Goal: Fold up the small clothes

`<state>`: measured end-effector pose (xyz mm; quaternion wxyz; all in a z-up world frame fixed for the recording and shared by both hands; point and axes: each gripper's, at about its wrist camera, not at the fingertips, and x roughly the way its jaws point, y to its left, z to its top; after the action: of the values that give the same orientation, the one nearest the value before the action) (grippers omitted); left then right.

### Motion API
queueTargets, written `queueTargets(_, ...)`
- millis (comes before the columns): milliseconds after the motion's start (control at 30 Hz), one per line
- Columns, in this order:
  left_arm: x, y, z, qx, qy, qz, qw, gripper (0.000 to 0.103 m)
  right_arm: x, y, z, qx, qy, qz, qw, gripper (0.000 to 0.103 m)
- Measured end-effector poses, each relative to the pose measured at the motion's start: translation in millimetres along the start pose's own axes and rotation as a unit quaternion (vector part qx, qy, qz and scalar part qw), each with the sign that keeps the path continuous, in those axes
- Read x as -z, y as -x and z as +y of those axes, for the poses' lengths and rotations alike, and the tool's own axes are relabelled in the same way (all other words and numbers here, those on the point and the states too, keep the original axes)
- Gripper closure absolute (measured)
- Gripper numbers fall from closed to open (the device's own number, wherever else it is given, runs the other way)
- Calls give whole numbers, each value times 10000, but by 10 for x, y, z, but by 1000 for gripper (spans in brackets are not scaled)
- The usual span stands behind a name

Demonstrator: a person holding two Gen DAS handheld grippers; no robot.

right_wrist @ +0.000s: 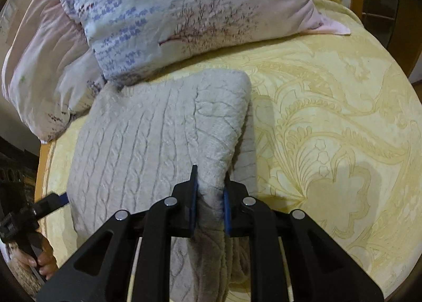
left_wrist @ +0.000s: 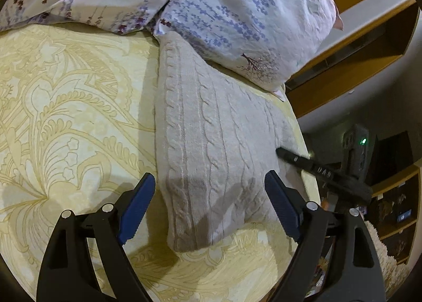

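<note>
So the grey cable-knit sweater (left_wrist: 211, 143) is lying on the yellow patterned bedspread (left_wrist: 66, 117), its far end right up against the floral pillows (left_wrist: 237, 11). The right gripper (right_wrist: 209, 196) is pinched tight on a bunched-up edge of it, with that flap lifted and draped over the rest of the knit. The left gripper (left_wrist: 211, 191) is spread wide with nothing between the blue pads (left_wrist: 139, 196), hovering over the near end, though I honestly can't tell if it's touching the fabric.
</note>
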<state>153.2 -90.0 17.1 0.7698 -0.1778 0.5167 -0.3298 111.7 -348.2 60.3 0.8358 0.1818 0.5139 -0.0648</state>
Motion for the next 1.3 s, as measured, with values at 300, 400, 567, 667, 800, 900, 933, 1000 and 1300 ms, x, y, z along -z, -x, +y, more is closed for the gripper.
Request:
queueTargets(300,66,-76,-45,5,-85,151,9998,19,-103,-189,-129,403,-6,109,9991,84)
queueTargets(400,87,-39,-38,61,-107,155,9998,19,-55,-49,-266,-6,-557,-29,9984,71)
queueTargets(567,180,49,-21,161,-88,208,9996,21,249,277,-448,-648,-1012,-55,9927,60)
queueTargets(667,279,69,-14,176,-149,300,9993,24,519,395,-525,-788,-1146,15,9903,60)
queueTargets(800,381,-28,-7,169,-126,483,9986,36,696,365,-572,-941,-1305,61,9870,75)
queueTargets(900,395,-56,11,115,-45,451,9989,44,706,379,-531,-893,-1243,0,9882,85)
queueTargets(933,397,-52,19,91,-47,438,9990,51,695,399,-494,-886,-1180,-107,9890,87)
queueTargets(1000,402,-31,47,44,-28,444,9990,66,680,503,-446,-902,-1084,-328,9895,91)
queueTargets(1300,495,48,232,143,143,480,9986,83,862,577,-502,-619,-1175,-326,9906,93)
